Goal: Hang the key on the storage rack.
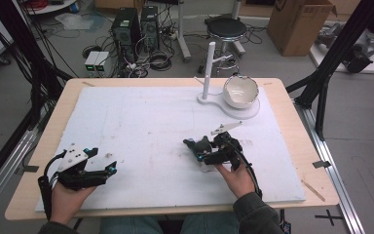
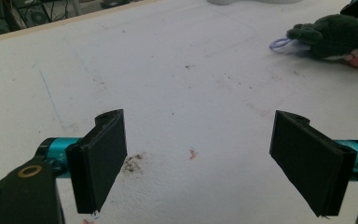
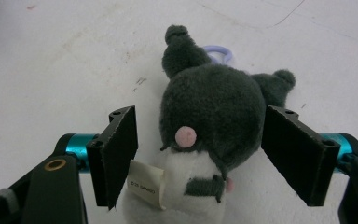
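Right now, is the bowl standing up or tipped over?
Tipped. The bowl leans on its side on the white stand, its open mouth facing the camera.

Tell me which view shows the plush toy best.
The right gripper view: the plush toy lies close up between the open jaws, its dark head, pink spot, white body and tag plain. The left gripper view catches it far off at the top right; the high view shows it small, partly covered by the right gripper.
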Demonstrator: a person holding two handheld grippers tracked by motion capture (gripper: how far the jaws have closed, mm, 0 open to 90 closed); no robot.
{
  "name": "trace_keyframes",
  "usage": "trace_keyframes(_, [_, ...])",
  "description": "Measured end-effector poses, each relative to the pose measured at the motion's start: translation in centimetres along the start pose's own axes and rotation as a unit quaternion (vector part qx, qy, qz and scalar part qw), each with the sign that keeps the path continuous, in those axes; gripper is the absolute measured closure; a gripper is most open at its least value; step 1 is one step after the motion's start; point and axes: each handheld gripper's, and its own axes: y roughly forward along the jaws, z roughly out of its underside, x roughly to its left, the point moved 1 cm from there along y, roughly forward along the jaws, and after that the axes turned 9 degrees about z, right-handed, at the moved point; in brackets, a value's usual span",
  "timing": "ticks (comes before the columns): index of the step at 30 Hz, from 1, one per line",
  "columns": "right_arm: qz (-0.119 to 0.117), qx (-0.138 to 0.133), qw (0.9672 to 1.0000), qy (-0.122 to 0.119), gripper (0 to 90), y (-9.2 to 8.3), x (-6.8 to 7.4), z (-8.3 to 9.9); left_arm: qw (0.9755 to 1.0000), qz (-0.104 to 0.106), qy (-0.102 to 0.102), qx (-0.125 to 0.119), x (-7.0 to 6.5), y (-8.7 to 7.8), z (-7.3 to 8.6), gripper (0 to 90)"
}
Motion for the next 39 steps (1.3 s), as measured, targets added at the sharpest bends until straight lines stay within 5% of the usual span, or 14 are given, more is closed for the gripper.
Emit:
trace_keyframes(16, [0.017, 0.026, 0.9994, 0.014, 37.6, 0.7, -0.06, 0.47, 1.0, 0.003, 0.002, 0.001, -0.01, 0.17, -0.04, 19.0])
trace_keyframes(22, [0.013, 0.036, 0.9984, 0.041, 45.4, 0.67, -0.26, 0.56, 1.0, 0.003, 0.003, 0.001, -0.11, 0.22, -0.06, 19.0])
trace_keyframes(39, [-0.006, 0.023, 0.9993, 0.029, 51.3, 0.57, -0.48, 0.58, 1.0, 0.005, 0.004, -0.001, -0.08, 0.2, -0.09, 19.0])
